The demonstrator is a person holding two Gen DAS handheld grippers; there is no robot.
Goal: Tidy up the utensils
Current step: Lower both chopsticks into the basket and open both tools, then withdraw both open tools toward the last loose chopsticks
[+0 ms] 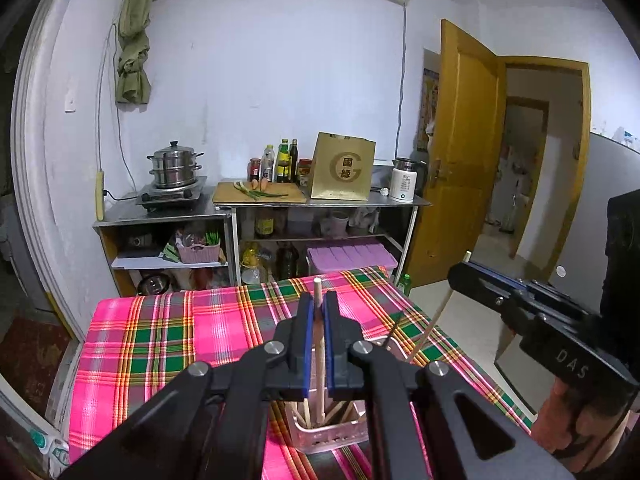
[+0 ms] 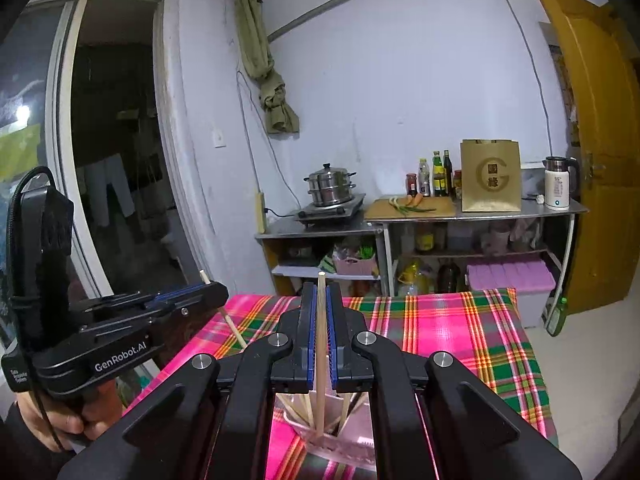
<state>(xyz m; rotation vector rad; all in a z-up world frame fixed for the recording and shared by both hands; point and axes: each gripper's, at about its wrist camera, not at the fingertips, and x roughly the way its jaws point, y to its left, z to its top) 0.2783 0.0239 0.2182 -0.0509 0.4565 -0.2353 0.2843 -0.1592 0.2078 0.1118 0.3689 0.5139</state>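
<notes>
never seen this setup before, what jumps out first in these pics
The loud pink, green and yellow plaid tablecloth fills the foreground. Over it, the left gripper and right gripper each pinch one upright wooden chopstick above a pink holder of more chopsticks. A steel steamer pot sits on the back counter.

The left gripper (image 1: 319,304) stands at the frame's centre with its blue-lined jaws closed on a pale wooden chopstick (image 1: 317,292), whose tip pokes up above them while its lower end reaches down into a pink slotted holder (image 1: 328,434) at six o'clock (more sticks lean inside it). At three o'clock the right gripper (image 1: 460,276) comes in from the edge, clamped on a second chopstick (image 1: 434,326) that slants down toward the plaid tablecloth (image 1: 160,340). At twelve o'clock, beyond the table, a steel counter (image 1: 256,204) carries a steamer pot (image 1: 174,168), bottles and a brown paper bag (image 1: 343,168).
</notes>
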